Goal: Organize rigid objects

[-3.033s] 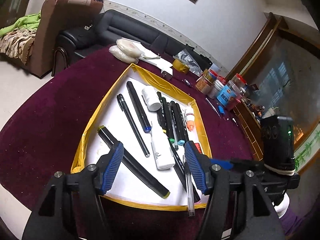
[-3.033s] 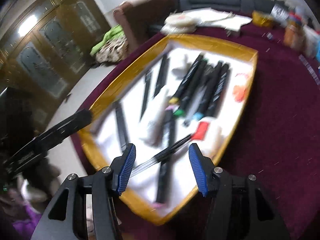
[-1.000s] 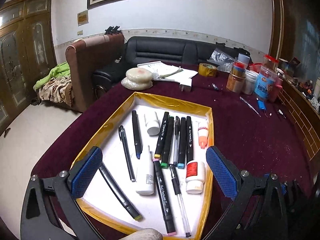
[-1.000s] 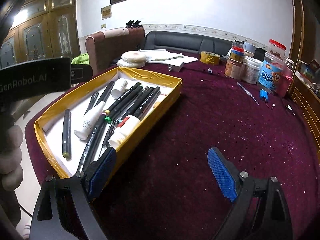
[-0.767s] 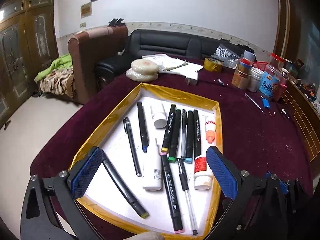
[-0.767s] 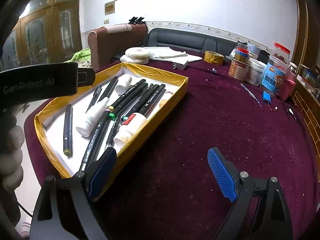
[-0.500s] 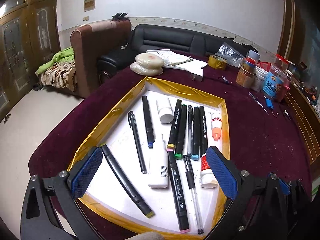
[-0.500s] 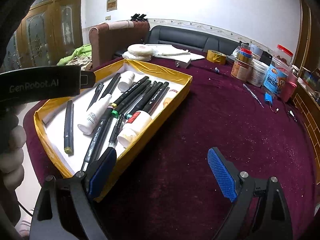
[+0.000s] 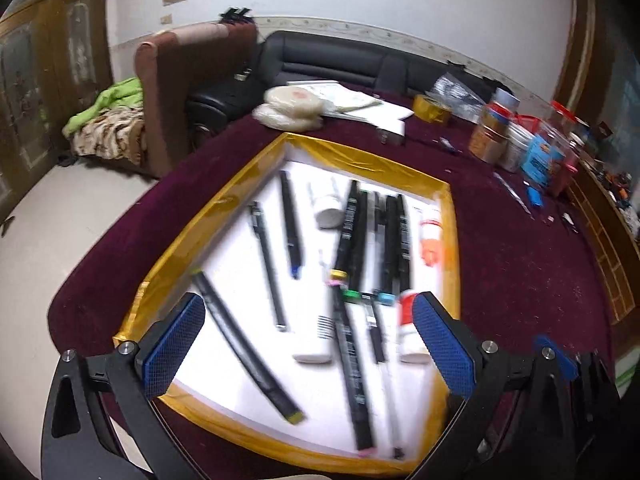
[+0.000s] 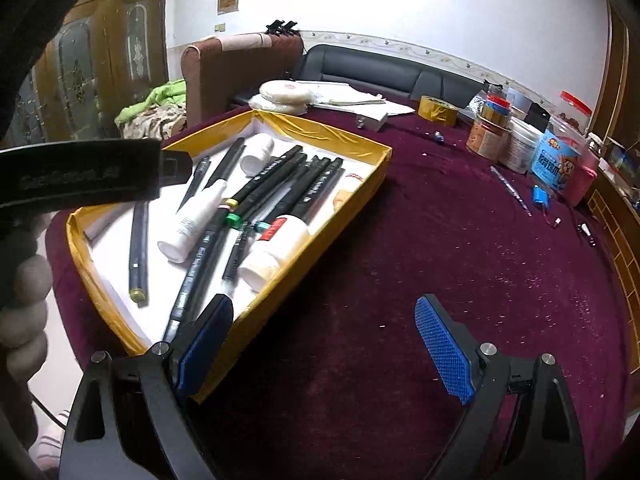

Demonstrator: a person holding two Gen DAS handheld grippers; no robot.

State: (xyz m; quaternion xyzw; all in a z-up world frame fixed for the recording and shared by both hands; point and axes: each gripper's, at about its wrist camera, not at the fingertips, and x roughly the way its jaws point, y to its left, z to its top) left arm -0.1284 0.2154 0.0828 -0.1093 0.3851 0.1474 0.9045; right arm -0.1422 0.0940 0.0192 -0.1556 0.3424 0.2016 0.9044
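A shallow yellow-rimmed tray (image 9: 360,156) (image 10: 360,196) with a white floor lies on the dark red tablecloth. Several black markers (image 9: 384,240) (image 10: 288,188), pens, a white tube (image 9: 316,336) (image 10: 192,224) and a red-labelled white bottle (image 9: 410,332) (image 10: 276,244) rest in it. My left gripper (image 9: 308,344) hangs open over the tray's near end, nothing between its blue pads. My right gripper (image 10: 324,348) is open above bare cloth just right of the tray; its left pad overlaps the tray's near corner in the picture. The left gripper's black body (image 10: 80,176) and a hand show at the right wrist view's left edge.
At the table's far side lie round white packets (image 10: 286,94), papers, a yellow tape roll (image 10: 438,110) and jars (image 10: 520,148). A loose pen (image 10: 510,190) and small blue item (image 10: 540,196) sit on the cloth at right. A sofa and armchair stand behind.
The left wrist view has sunk and tipped toward the tray, which now looks larger and blurred. The right view shifted only slightly. Both grippers stayed open.
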